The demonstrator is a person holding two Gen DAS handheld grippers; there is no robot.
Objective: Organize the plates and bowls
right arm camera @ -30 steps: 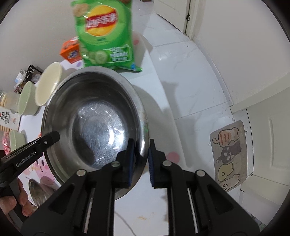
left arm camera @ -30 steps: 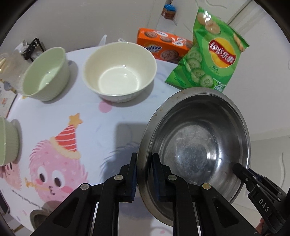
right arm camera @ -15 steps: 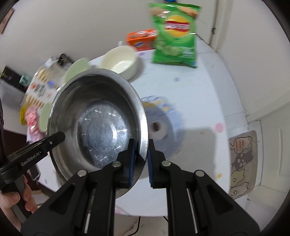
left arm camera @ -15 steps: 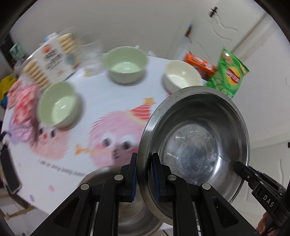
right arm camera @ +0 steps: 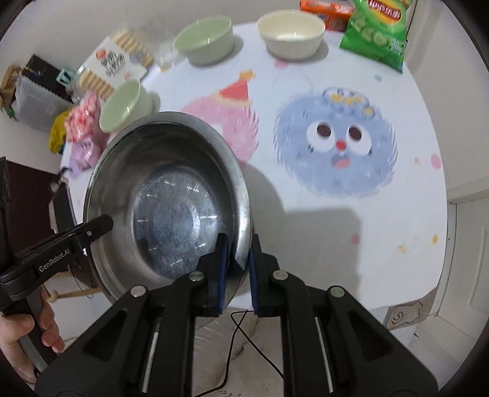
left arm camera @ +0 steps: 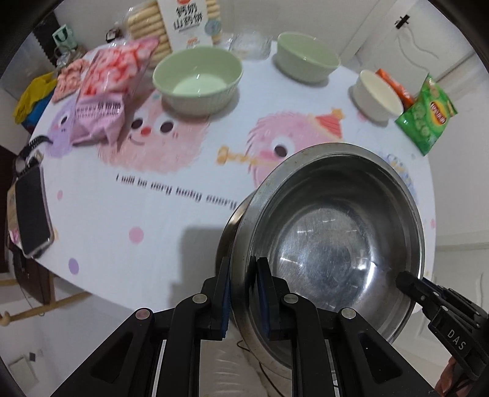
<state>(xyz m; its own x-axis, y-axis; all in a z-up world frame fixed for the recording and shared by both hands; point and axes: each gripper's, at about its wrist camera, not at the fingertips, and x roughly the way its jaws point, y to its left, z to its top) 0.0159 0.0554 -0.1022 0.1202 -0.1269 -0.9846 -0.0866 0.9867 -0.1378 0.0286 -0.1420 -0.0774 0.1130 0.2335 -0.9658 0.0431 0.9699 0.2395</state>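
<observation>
A large steel bowl [left arm camera: 330,244] is held in the air above the near edge of the round table, tilted. My left gripper [left arm camera: 243,290] is shut on its left rim. My right gripper [right arm camera: 237,265] is shut on its right rim; the bowl also fills the left of the right wrist view [right arm camera: 165,207]. A second steel rim [left arm camera: 227,232] shows just behind and under it. Two green bowls [left arm camera: 198,81] [left arm camera: 307,61] and a cream bowl [left arm camera: 377,96] stand at the table's far side.
The table [left arm camera: 152,213] carries a cartoon cloth. A pink snack bag [left arm camera: 104,91], a biscuit pack [left arm camera: 183,18], a phone [left arm camera: 30,210] at the left edge, a green crisp bag [left arm camera: 426,114] and an orange box [right arm camera: 325,7] lie around.
Both grippers have carried the steel bowl back toward the near edge of the table and swung left; more of the table and the second steel rim now show.
</observation>
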